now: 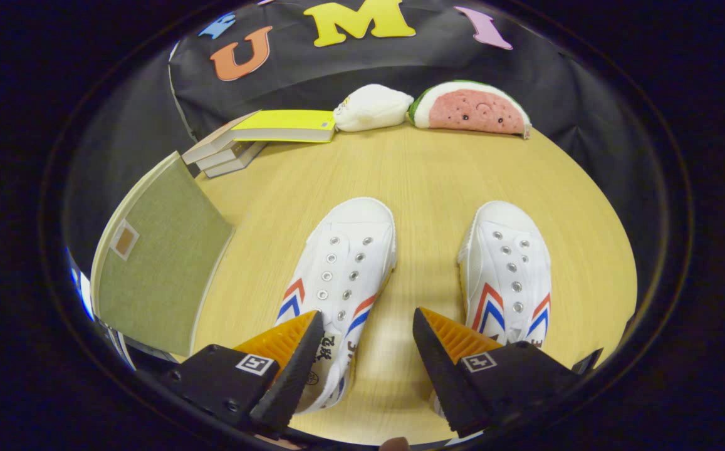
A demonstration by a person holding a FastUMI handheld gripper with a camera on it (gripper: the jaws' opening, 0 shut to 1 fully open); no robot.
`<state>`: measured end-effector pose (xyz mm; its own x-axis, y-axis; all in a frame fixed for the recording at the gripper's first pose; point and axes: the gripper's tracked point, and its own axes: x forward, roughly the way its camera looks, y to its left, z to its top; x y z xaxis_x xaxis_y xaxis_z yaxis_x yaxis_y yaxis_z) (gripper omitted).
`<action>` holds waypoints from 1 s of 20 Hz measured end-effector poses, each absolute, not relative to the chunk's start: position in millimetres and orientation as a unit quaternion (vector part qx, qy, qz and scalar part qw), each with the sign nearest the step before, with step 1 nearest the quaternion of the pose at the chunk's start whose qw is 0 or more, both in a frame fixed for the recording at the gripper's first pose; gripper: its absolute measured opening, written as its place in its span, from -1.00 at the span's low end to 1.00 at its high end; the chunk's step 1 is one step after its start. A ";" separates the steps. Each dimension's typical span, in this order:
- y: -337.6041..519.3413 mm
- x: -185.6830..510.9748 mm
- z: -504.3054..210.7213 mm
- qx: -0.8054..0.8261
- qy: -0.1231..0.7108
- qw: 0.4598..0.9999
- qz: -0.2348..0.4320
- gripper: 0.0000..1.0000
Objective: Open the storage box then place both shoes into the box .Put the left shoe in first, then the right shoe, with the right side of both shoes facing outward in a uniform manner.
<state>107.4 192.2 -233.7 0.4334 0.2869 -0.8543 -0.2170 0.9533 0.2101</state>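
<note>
Spread tongs [367,335] hover over two white canvas shoes [343,269] on pale wood-grain table [412,175].

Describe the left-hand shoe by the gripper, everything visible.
The left-hand shoe is a white canvas-looking slip-on with a rubbery toe cap, metal eyelets without laces, and red and blue chevron stripes on both sides. It rests sole-down on the wooden table, toe pointing away toward the booth wall, apart from the other shoe. The open hand-held gripper hangs above; one finger hides its heel part.
</note>
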 end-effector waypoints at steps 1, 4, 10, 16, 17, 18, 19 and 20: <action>194.4 107.6 -233.0 0.037 0.513 0.843 0.158 0.81; 203.1 103.9 -231.6 0.052 0.522 0.832 0.179 0.17; 203.3 104.0 -224.6 0.126 0.534 0.820 0.164 -0.87; 213.2 108.6 -198.9 0.183 0.521 0.815 0.175 -0.89; 216.0 105.9 -187.9 0.185 0.515 0.818 0.176 -0.89; 220.7 96.2 -171.8 0.184 0.508 0.823 0.177 -0.89; 222.2 91.0 -156.1 0.182 0.501 0.828 0.177 -0.89; 223.7 84.0 -137.8 0.181 0.494 0.832 0.177 -0.89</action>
<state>84.0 223.7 -137.8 0.4496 0.4731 -0.7577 -0.1163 0.8720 0.4755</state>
